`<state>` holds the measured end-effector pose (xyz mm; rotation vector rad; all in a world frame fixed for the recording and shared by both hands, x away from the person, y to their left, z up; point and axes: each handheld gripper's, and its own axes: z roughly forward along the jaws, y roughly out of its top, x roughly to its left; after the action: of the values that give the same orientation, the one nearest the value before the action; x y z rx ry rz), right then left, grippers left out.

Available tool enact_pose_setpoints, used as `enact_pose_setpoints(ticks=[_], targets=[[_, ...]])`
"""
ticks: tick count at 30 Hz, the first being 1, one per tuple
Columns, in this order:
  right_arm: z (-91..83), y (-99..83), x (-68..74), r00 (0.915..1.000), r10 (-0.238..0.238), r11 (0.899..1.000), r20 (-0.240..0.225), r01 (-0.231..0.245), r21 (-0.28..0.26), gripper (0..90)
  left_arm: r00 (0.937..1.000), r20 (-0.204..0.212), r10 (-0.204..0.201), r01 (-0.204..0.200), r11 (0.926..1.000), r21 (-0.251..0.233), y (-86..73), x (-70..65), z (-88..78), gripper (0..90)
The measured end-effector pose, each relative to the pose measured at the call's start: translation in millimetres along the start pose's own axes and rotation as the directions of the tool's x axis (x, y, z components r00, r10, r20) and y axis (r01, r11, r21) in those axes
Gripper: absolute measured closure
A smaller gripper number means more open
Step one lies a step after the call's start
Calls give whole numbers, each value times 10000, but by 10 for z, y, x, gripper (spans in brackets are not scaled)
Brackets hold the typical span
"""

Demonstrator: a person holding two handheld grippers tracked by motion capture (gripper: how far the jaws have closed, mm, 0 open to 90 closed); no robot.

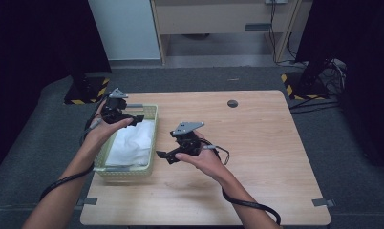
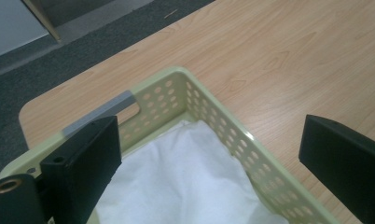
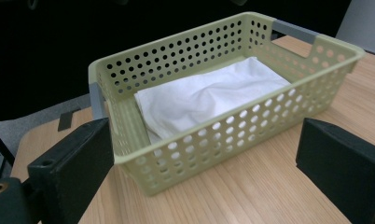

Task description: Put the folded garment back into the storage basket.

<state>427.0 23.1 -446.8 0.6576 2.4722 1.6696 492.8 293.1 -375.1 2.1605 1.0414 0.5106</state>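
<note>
Nearest: R gripper sits in the person's right hand over bare table, just right of the basket, jaws wide w/ nothing between them. Its own view looks across the basket's long side, so it's prob. lined up to watch or steady the basket, not grip yet. Basket is pale green, perforated, at the table's left edge; white cloth lies crumpled flat inside, filling most of the floor. Farther back: L gripper hangs over the basket's far end above the cloth, jaws wide, empty. Looks like the cloth is dropped in and L is clear of it. Beyond: dark cable hole in the tabletop, then grey carpet
</note>
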Motion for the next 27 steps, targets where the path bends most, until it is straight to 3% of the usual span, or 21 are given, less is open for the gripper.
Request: enact_pose_setpoints(ticks=[9, 15, 27], targets=[[-258, -115, -76, 9996, 119, 9999, 275, -120, 38, 40, 9990, 355, 286, -283, 9996, -100, 62, -237, 99, 58], [-521, -286, -168, 9962, 369, 9992, 791, -379, 110, 41, 9970, 612, 472, -459, 9987, -223, 97, -465, 201, 65], [-1016, -596, -341, 9825, 820, 9962, 1674, -859, 160, 42, 9831, 1338, 1249, -1234, 9922, -194, 196, -1040, 446, 64]])
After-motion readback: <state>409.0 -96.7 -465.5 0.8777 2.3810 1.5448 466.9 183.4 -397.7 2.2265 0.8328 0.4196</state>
